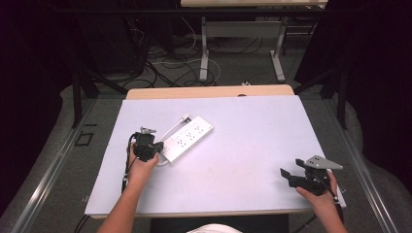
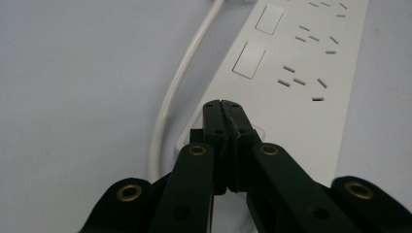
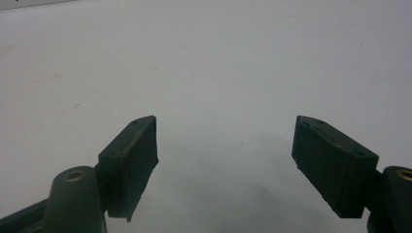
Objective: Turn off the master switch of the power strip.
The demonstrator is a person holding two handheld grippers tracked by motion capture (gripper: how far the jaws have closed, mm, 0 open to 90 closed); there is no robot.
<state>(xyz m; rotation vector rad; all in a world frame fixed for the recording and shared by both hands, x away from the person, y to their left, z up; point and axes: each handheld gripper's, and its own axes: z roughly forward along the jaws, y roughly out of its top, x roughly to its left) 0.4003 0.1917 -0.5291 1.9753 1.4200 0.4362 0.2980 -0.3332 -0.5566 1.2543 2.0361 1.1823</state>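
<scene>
- Far left of the table [image 1: 116, 194], our left hand [image 1: 141, 167] comes in from the near edge, carrying the left gripper [image 1: 146, 145] up to the near end of the strip [image 1: 187, 138].
- From the left gripper view, the gripper [image 2: 224, 104] has its jaws pressed flat together, nothing between them. The tips sit over the strip [image 2: 296, 92] at its near end, right by a small raised button [image 2: 257, 132] there. We cannot tell whether they touch it yet.
- We judge this as a press on the main switch with the closed tips. Whether it has gone home, the pictures do not say.
- The cord [image 2: 167, 111] runs out of that same end and curves away along the strip's side. In the high view it leads to a plug [image 1: 185, 116] lying loose on the table, so the strip itself looks unplugged.
- Moving along, the strip lies at an angle, left of centre, flat on the white top. Its sockets are all empty, and the two rocker switches [image 2: 248, 59] beyond the tips look untouched.
- Middle of the table: bare.
- Over on the right, our right hand [image 1: 323, 191] rests near the front corner, well apart from the strip.
- The right gripper [image 3: 226, 165] has its jaws spread wide over bare table, holding nothing. It seems to be waiting.
- By our reading, we are early: one press in hand, everything else still to do.
</scene>
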